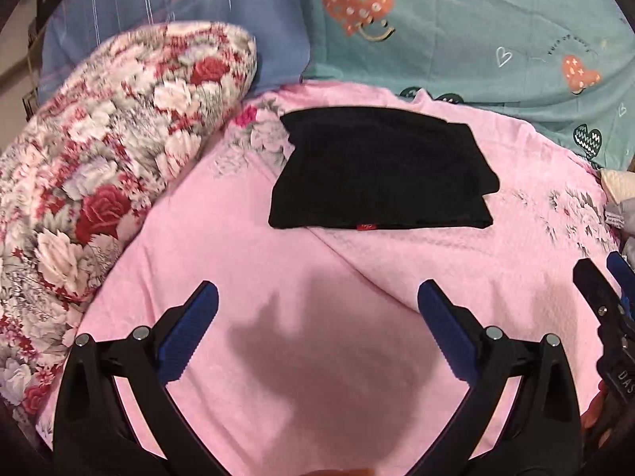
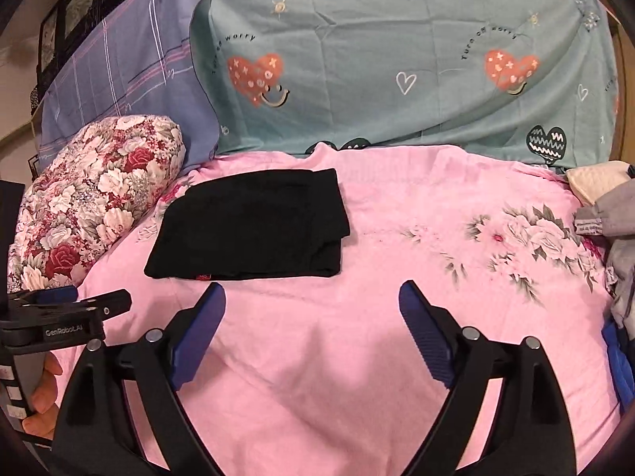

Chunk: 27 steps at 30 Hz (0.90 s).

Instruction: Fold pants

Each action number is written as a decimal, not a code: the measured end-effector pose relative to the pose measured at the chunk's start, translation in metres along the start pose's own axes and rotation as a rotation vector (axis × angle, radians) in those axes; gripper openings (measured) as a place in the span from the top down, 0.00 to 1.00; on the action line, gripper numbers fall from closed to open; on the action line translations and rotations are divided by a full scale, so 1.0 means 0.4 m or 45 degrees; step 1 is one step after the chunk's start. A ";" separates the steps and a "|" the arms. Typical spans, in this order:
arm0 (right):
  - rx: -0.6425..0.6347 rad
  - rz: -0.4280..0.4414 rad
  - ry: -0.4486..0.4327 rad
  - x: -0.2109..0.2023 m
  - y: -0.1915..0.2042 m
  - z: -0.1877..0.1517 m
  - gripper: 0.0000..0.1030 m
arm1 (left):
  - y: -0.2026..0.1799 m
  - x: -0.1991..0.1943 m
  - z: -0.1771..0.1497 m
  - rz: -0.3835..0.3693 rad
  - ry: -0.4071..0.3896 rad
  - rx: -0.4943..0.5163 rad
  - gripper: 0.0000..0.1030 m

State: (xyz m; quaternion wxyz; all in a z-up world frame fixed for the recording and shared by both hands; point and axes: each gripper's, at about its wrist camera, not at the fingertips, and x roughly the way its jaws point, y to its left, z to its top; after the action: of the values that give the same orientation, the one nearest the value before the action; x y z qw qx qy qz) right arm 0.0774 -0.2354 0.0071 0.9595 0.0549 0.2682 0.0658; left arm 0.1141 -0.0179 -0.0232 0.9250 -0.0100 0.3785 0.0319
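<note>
The black pants (image 1: pixel 377 170) lie folded into a flat rectangle on the pink bedspread (image 1: pixel 278 337), a small red tag at the near edge. They also show in the right wrist view (image 2: pixel 250 226), left of centre. My left gripper (image 1: pixel 317 297) is open and empty, hovering over bare pink spread short of the pants. My right gripper (image 2: pixel 311 297) is open and empty, just short of the pants' near right corner. The right gripper shows at the right edge of the left wrist view (image 1: pixel 607 301); the left gripper shows at the left edge of the right wrist view (image 2: pixel 63 309).
A floral quilt roll (image 1: pixel 99 182) lies left of the pants, also in the right wrist view (image 2: pixel 91 202). A teal heart-print sheet (image 2: pixel 397 59) and blue striped pillow (image 2: pixel 127 67) rise behind. Grey and cream clothes (image 2: pixel 611 214) are piled at the right edge.
</note>
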 end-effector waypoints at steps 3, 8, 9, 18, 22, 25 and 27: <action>-0.018 -0.003 -0.034 -0.010 -0.004 -0.016 0.07 | -0.029 -0.035 -0.005 0.002 -0.052 0.028 0.02; -0.114 -0.068 -0.011 -0.009 0.013 -0.024 0.06 | -0.047 -0.044 -0.009 0.024 -0.058 0.045 0.02; -0.099 -0.067 -0.011 -0.011 0.010 -0.024 0.05 | -0.047 -0.041 -0.012 0.031 -0.050 0.040 0.02; -0.059 -0.048 -0.015 -0.013 0.011 -0.027 0.01 | -0.036 -0.047 -0.034 0.008 -0.037 0.011 0.02; -0.033 -0.035 -0.009 -0.011 0.002 -0.026 0.01 | -0.038 -0.056 -0.035 0.019 -0.041 0.019 0.02; 0.000 -0.028 -0.002 -0.008 -0.007 -0.026 0.01 | -0.036 -0.058 -0.036 0.018 -0.037 0.015 0.02; 0.020 -0.025 0.003 -0.005 -0.014 -0.026 0.01 | -0.034 -0.062 -0.037 0.023 -0.045 0.010 0.02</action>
State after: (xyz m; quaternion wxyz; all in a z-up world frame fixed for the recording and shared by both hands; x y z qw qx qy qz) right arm 0.0707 -0.2403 -0.0015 0.9594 0.0595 0.2703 0.0543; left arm 0.0868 -0.0334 -0.0165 0.9312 -0.0022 0.3625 0.0390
